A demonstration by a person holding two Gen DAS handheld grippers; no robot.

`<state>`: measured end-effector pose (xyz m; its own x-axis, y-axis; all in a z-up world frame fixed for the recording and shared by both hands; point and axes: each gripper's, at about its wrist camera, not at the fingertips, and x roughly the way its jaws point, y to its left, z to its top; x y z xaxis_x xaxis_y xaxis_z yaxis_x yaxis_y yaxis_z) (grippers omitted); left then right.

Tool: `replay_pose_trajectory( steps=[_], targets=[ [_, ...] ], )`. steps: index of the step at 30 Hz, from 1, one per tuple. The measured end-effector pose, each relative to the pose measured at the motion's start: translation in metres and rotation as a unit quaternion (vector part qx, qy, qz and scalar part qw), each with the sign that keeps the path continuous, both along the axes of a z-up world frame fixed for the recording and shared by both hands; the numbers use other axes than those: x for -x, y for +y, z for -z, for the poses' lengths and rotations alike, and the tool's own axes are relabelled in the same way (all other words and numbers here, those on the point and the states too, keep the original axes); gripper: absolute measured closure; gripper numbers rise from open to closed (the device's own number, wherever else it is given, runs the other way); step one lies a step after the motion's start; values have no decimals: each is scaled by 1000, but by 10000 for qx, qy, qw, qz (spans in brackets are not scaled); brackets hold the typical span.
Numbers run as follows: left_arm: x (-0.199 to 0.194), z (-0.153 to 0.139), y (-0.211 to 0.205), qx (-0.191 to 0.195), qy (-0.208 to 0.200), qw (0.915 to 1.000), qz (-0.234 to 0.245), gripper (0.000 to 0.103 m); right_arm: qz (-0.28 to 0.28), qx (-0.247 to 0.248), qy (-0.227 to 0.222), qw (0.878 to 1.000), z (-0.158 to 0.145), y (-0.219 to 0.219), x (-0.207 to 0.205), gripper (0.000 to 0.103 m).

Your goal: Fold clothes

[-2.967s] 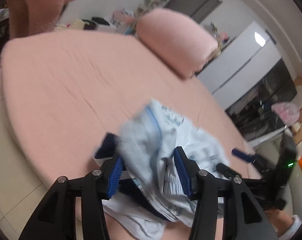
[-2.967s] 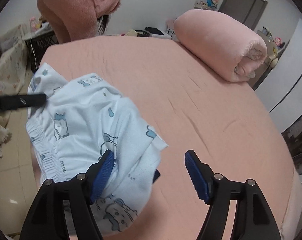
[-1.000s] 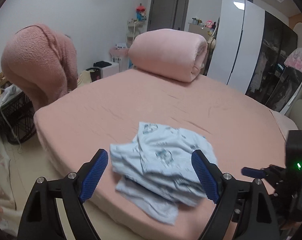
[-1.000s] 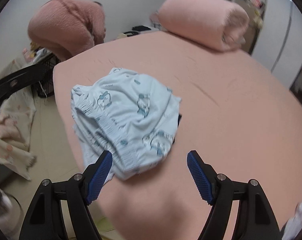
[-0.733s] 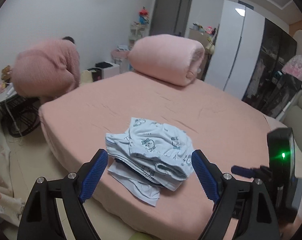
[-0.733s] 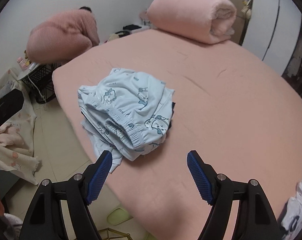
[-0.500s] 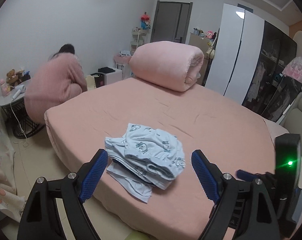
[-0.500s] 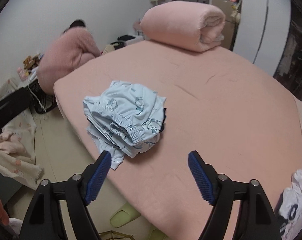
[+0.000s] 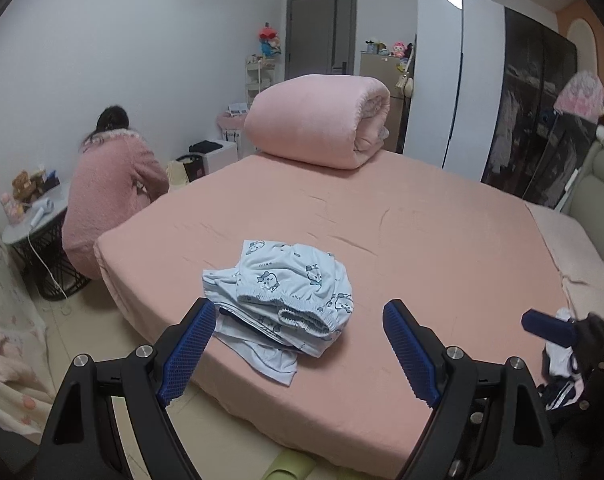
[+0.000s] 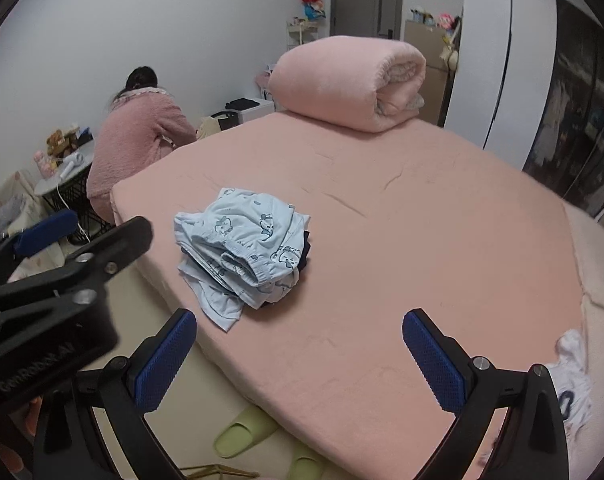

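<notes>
home bedroom | bed point(image 9: 442, 240) | rolled quilt point(image 9: 318, 120) | wardrobe point(image 9: 450, 80) | plush toys point(image 9: 267, 40)

We see a pink bed point(image 9: 442, 240) with a rolled pink quilt point(image 9: 318, 120) at its far end. Beside the bed a person in a pink fleece robe point(image 9: 109, 188) crouches near a small round table point(image 9: 29, 224). A white wardrobe point(image 9: 454, 80) stands behind, and green slippers point(image 10: 241, 432) lie on the floor.

my pads point(image 9: 189, 354): blue, knurled, matt | pyjama pile point(image 9: 285, 292): soft printed cloth | bed sheet point(image 9: 422, 240): matt pink fabric; rolled quilt point(image 9: 318, 120) on it: fleecy
</notes>
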<state>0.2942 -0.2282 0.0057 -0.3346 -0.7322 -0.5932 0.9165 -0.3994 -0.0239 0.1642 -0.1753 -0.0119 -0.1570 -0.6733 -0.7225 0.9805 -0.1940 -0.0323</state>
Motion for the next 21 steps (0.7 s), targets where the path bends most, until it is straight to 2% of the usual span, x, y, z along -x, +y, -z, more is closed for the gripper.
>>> replay_pose_trajectory(
  steps=[5,11,14,17,21],
  targets=[
    [7,3,6,-56,-85,9996,247,17,-87,-139,-40,9999,-2,7,-4,0],
    [26,28,-1,-575,-341,9967,462,17,260,-787,333,9960,17,9,7,0],
    [36,42,-5,-801,-465,9943,536,17,427,-1086,280,9928,35,10,17,0],
    [44,52,-8,-976,-521,9920,603,17,548,-1160,83,9917,40,13,27,0],
    [49,53,-8,-961,-583,9918,612,17,648,-1017,162,9926,32,18,31,0]
  ],
)
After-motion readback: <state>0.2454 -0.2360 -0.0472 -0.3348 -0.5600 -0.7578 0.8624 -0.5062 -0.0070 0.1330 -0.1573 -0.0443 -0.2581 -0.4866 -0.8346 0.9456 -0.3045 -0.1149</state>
